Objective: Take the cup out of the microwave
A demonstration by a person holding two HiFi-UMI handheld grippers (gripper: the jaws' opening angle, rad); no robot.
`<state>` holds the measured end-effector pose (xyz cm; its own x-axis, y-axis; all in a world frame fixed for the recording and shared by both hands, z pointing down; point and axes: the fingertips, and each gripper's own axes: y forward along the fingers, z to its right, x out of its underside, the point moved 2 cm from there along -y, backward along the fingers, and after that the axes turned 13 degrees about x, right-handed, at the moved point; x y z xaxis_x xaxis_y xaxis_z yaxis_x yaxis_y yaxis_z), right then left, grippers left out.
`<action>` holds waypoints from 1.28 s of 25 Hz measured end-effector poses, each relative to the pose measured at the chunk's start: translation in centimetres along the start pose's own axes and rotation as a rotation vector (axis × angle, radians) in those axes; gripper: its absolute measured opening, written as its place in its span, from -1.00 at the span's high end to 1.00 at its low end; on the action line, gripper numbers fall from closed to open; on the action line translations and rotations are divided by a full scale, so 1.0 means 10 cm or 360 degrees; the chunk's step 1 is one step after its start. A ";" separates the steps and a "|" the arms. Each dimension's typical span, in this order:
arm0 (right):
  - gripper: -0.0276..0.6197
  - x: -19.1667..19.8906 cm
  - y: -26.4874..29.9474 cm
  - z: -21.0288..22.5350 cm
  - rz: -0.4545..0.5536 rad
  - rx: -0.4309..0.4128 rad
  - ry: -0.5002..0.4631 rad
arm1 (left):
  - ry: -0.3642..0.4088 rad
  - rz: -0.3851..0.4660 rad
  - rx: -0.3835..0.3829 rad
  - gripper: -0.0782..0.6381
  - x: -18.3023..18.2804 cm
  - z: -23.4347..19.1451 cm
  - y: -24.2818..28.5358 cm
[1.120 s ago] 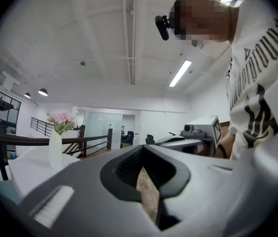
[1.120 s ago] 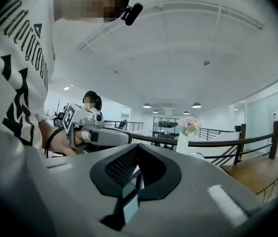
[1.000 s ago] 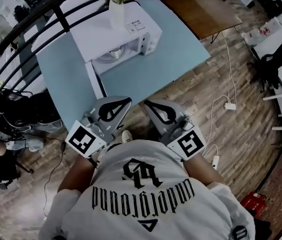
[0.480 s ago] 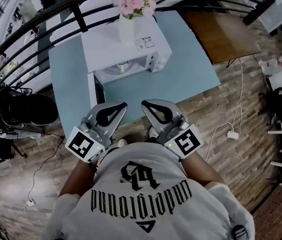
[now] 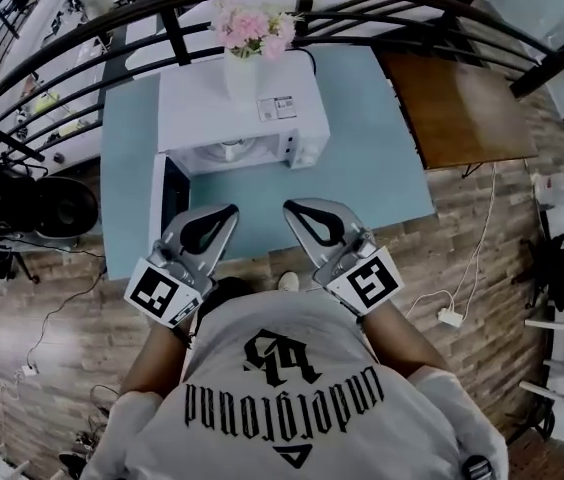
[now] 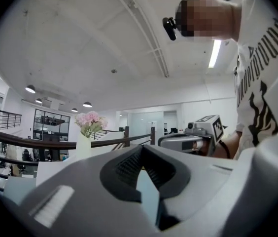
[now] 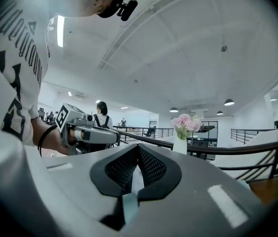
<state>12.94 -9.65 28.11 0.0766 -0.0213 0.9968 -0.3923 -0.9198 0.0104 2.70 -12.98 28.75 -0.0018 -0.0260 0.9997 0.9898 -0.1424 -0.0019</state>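
Changed: since the earlier head view the person has closed in, and both tongs' tips now lie over the near edge of the blue surface (image 5: 362, 168).
Head view: the microwave (image 5: 237, 108) has its door (image 5: 165, 196) open to the left. The cup (image 5: 230, 151) sits inside. The left tongs (image 5: 224, 212) and right tongs (image 5: 297, 208) are well short of it.
Left gripper view: the left tongs (image 6: 141, 148) are clenched on nothing.
Right gripper view: the right tongs (image 7: 138, 146) are clenched and empty.
Progress: the door is open; the reach, grasp and lift-out all remain.

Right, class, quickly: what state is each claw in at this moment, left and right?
Left claw: closed, holding nothing.
Right claw: closed, holding nothing.
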 end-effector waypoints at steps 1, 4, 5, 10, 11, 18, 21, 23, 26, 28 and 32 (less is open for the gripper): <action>0.91 0.00 0.01 0.05 0.0007 -0.0018 -0.0006 | -0.0002 -0.0003 -0.0034 0.64 0.00 0.01 0.03; 0.91 -0.02 0.07 0.16 0.0043 -0.0077 0.0015 | -0.0008 -0.0029 -0.0123 0.64 0.03 0.02 0.08; 0.91 -0.02 0.10 0.18 0.0052 -0.0099 0.0025 | -0.0006 -0.0043 -0.0141 0.64 0.05 0.02 0.09; 0.91 0.14 0.26 0.28 0.0016 -0.0166 0.0073 | -0.0020 -0.0072 -0.0212 0.64 0.13 -0.16 0.12; 0.91 0.18 0.31 0.31 0.0008 -0.0172 0.0079 | -0.0025 -0.0075 -0.0227 0.64 0.16 -0.20 0.12; 0.90 0.45 0.57 0.38 -0.0074 -0.0235 0.0082 | -0.0036 -0.0071 -0.0372 0.64 0.31 -0.49 0.05; 0.90 0.62 0.71 0.44 -0.0109 -0.0232 0.0084 | -0.0074 -0.0111 -0.0407 0.64 0.46 -0.61 0.03; 0.90 0.77 0.81 0.47 -0.0135 -0.0241 0.0083 | -0.0138 -0.0155 -0.0423 0.64 0.59 -0.69 0.05; 0.90 1.05 0.97 0.50 -0.0179 -0.0266 0.0099 | -0.0165 -0.0182 -0.0459 0.64 0.84 -0.83 0.08; 0.90 1.23 1.06 0.48 -0.0213 -0.0290 0.0120 | -0.0191 -0.0191 -0.0477 0.64 1.01 -0.90 0.10; 0.83 1.57 1.26 0.40 -0.0276 -0.0332 0.0151 | -0.0226 -0.0243 -0.0507 0.64 1.33 -1.07 0.08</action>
<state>12.86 -23.13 43.59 0.0767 0.1749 0.9816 -0.5617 -0.8058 0.1875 1.93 -24.03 41.73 -0.1041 0.1537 0.9826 0.8858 -0.4349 0.1619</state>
